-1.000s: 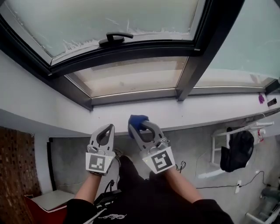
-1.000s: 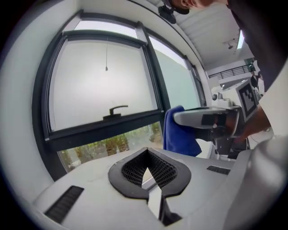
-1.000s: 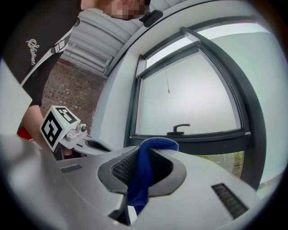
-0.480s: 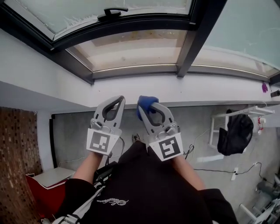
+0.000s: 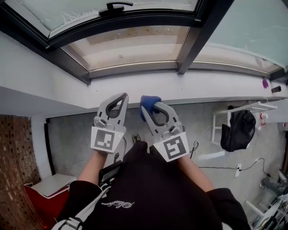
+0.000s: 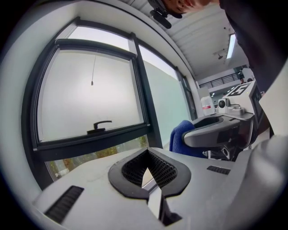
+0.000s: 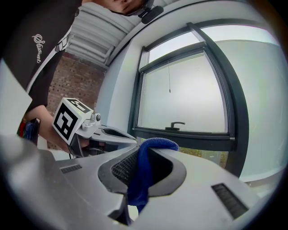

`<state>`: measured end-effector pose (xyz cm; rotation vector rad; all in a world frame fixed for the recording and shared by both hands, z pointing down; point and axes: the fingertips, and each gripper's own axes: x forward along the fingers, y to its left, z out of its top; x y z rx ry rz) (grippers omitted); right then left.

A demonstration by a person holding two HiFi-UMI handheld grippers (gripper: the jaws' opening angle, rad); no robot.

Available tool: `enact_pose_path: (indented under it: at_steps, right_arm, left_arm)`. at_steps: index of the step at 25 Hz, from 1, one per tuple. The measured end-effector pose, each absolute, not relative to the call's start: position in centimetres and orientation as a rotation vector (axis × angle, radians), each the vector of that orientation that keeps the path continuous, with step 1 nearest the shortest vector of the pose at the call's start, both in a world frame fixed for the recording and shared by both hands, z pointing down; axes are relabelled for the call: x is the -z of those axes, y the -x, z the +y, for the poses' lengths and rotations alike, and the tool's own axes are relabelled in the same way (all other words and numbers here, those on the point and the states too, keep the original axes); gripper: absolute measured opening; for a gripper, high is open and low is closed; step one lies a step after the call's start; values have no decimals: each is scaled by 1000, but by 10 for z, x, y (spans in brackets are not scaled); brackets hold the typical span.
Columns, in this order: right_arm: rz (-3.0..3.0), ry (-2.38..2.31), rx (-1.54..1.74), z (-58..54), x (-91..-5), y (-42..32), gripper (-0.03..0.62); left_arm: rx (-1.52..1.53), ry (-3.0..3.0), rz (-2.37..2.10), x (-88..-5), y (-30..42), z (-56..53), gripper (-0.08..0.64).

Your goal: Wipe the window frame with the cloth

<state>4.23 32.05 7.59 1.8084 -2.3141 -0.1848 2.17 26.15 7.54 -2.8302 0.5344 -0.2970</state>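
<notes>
A blue cloth (image 5: 148,104) is pinched in my right gripper (image 5: 152,106), which is shut on it; the folded cloth (image 7: 143,167) stands up between the jaws in the right gripper view. My left gripper (image 5: 119,99) hangs beside it, shut with nothing in it. Both are held side by side below the white sill (image 5: 135,90). The dark window frame (image 5: 130,67) runs across above the sill, with a black handle (image 5: 112,6) on the upper sash. In the left gripper view the cloth (image 6: 182,137) shows at the right and the handle (image 6: 100,126) ahead.
A dark upright mullion (image 5: 193,38) splits the window at the right. Below lie a grey floor, a red box (image 5: 45,188) at the left, and a white rack with a black bag (image 5: 236,130) at the right. Small purple and black items (image 5: 265,83) sit on the far sill.
Both grippers have risen a little toward the sill and the view has tilted down, so the window sits higher in the picture. The cloth stays in the right gripper.
</notes>
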Motion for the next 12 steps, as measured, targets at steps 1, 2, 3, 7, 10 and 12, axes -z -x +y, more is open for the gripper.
enact_pose_path:
  at_steps: [1, 2, 3, 7, 10, 12]
  right_arm:
    - [-2303, -1800, 183, 319, -78, -39, 32]
    - [-2292, -1792, 183, 319, -80, -37, 32]
    - [-2282, -1787, 185, 317, -81, -34, 32]
    - [-2277, -1778, 182, 310, -80, -19, 32]
    - [-2287, -1767, 179, 304, -75, -6, 32]
    - [-2295, -1767, 189, 300, -71, 1, 32]
  left_arm:
    - [294, 2830, 523, -77, -20, 262, 3]
    - [295, 2822, 508, -78, -18, 263, 3]
    - [294, 2813, 494, -79, -17, 264, 3]
    - [231, 2819, 484, -73, -12, 263, 3]
    - [182, 2861, 502, -67, -8, 260, 3]
    - [162, 2881, 502, -64, -4, 257, 3]
